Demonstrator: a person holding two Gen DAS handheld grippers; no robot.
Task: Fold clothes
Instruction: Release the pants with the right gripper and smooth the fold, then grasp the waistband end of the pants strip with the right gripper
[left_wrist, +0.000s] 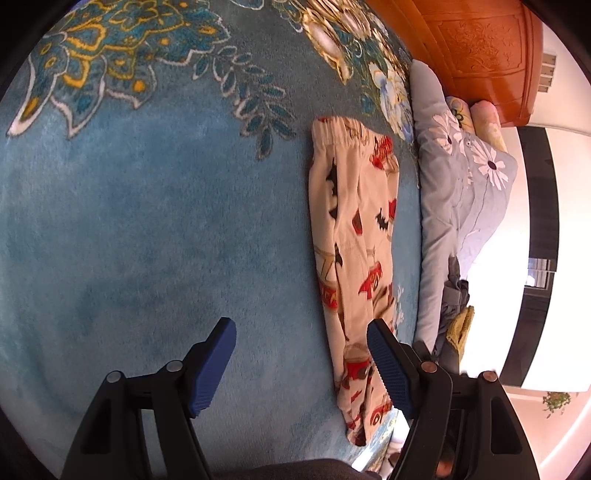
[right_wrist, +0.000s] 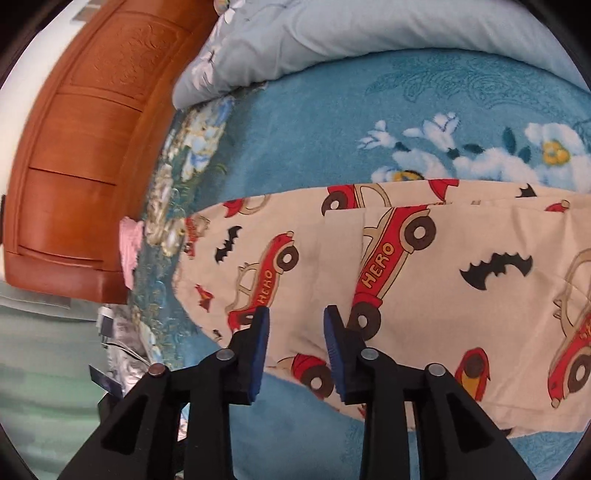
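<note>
The printed trousers lie folded lengthwise near the bed's quilt-side edge. Both grippers, left and right, stand spread and empty; cross folds likely remain.

In the right wrist view, the printed trousers ran past the picture's right edge, so their far end was unseen. In the left wrist view, a finger covered part of their lower leg, and the crumpled things beside the quilt were too small to identify.

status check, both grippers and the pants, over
Left gripper open, empty. Right gripper part open over pants, not pinching. Pants folded lengthwise on blanket. Nothing blocking.
</note>
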